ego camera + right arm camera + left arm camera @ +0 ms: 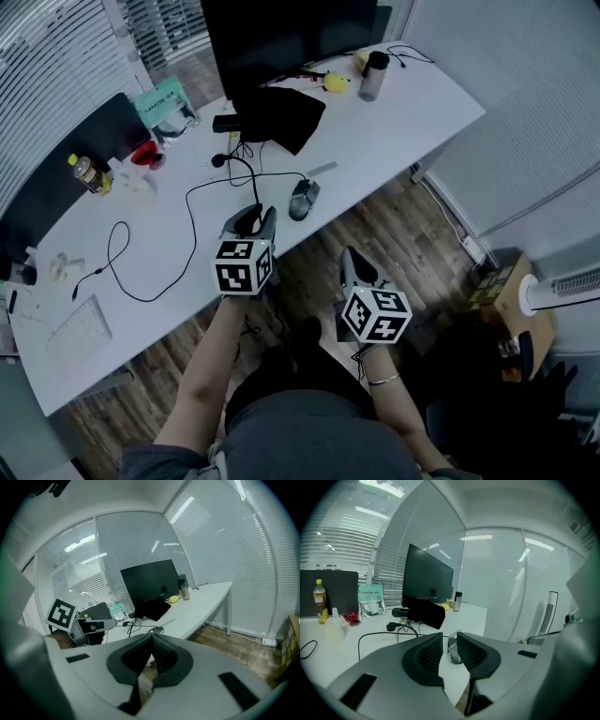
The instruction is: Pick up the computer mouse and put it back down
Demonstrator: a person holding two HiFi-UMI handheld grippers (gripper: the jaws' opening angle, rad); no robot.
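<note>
Computer mouse [303, 199]: lies flat on the white counter [403, 122], in front of the monitor [281, 33] and well apart from it, close to the counter's near edge; nothing touches it.
Left claw [255, 220]: jaws apart with a narrow gap and nothing between the pads; in the left gripper view the mouse shows through the gap, farther out on the counter. It sits on the near side of the mouse from the monitor, just beside the mouse and to its left in the head view.
Right claw [151, 638]: jaws closed tip to tip, holding nothing; it is farther from the monitor than the left claw, off the counter's edge and over the wooden floor [403, 234].
Black cable [192, 202]: runs in loops across the counter, out from below the monitor.
Black cloth [281, 114]: lies at the monitor's foot.
Dark tumbler [373, 75]: stands upright to the monitor's right in the head view, with a small yellow thing [336, 82] near it.
Bottle with yellow cap [89, 173]: stands well to the monitor's left.
</note>
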